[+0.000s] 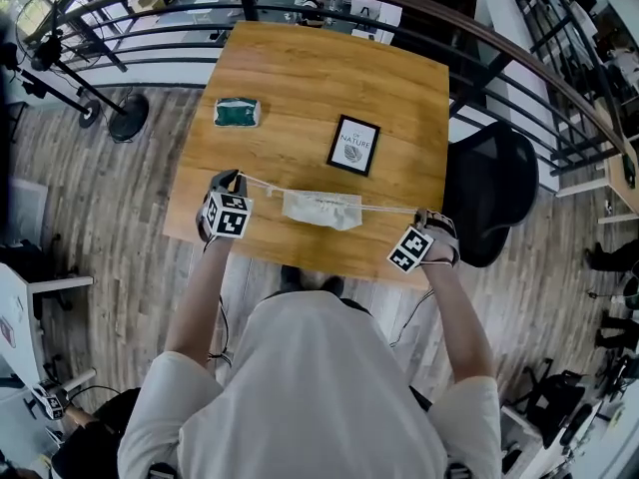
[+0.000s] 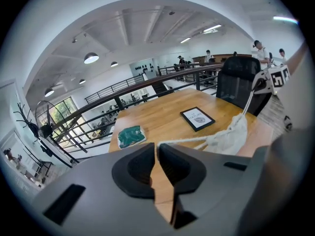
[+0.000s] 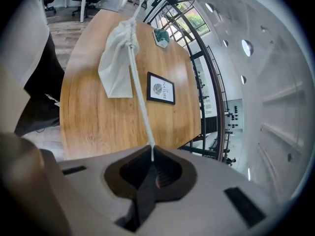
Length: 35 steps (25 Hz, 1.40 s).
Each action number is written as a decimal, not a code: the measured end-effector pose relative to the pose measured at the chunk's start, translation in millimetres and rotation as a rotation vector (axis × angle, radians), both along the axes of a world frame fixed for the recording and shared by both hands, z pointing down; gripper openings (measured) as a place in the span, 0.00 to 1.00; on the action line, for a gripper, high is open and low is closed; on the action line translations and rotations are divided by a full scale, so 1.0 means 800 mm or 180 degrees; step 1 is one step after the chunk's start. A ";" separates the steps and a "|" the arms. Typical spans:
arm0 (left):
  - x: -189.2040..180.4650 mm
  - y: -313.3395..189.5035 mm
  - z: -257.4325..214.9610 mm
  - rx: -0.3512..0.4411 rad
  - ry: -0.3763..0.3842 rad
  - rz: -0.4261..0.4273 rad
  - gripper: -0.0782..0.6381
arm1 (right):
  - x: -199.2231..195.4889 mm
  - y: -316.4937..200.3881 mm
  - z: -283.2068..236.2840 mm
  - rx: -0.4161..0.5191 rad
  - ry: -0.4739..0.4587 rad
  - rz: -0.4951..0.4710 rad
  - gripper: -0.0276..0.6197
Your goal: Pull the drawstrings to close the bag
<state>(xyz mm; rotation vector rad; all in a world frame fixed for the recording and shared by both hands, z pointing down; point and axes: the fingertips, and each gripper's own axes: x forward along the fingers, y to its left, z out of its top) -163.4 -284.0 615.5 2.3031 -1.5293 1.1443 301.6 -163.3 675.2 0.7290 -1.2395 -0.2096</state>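
A small white drawstring bag [image 1: 321, 209] hangs over the near part of the wooden table [image 1: 300, 78], its mouth gathered. One drawstring [image 1: 262, 186] runs left to my left gripper [image 1: 233, 180], the other [image 1: 389, 208] runs right to my right gripper [image 1: 431, 216]. In the left gripper view the bag [image 2: 229, 134] hangs at the right and its cord [image 2: 182, 141] ends at the tips of my left gripper [image 2: 157, 146], which pinch it. In the right gripper view the taut cord [image 3: 140, 102] leads from the bag [image 3: 115, 63] into my right gripper [image 3: 151, 156], shut on it.
A black-framed picture [image 1: 353, 145] lies behind the bag and a green packet [image 1: 237, 112] at the back left. A black chair [image 1: 489, 193] stands off the table's right edge. A curved railing [image 1: 419, 8] runs behind the table; a stand's round base [image 1: 128, 118] sits on the floor at left.
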 end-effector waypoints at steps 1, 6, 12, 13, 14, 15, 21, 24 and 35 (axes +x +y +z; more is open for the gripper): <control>0.000 0.004 0.007 -0.0054 0.0010 0.0021 0.14 | -0.004 0.002 0.004 -0.0022 -0.0020 0.0008 0.06; -0.001 0.014 0.031 -0.0206 0.0107 0.0037 0.13 | -0.021 0.006 0.014 -0.0060 -0.0115 0.0059 0.06; -0.012 0.023 0.051 -0.0301 0.0220 0.0013 0.13 | -0.036 0.022 0.027 -0.0101 -0.0306 0.0214 0.06; -0.014 0.024 0.052 -0.0305 0.0233 0.0016 0.12 | -0.039 0.024 0.028 -0.0101 -0.0329 0.0237 0.06; -0.016 0.024 0.053 -0.0308 0.0247 0.0021 0.12 | -0.040 0.027 0.027 -0.0089 -0.0350 0.0260 0.06; -0.017 0.025 0.052 -0.0311 0.0259 0.0030 0.12 | -0.040 0.029 0.026 -0.0067 -0.0375 0.0290 0.06; -0.016 0.029 0.040 -0.0285 0.0407 0.0143 0.12 | -0.036 0.039 0.000 0.0231 -0.0771 0.0681 0.06; -0.016 0.027 0.030 -0.0219 0.0494 0.0215 0.12 | -0.036 0.041 -0.014 0.0395 -0.1064 0.0912 0.06; -0.006 0.027 -0.002 -0.0208 0.0762 0.0284 0.12 | -0.032 0.035 -0.071 0.0943 -0.2237 0.1754 0.06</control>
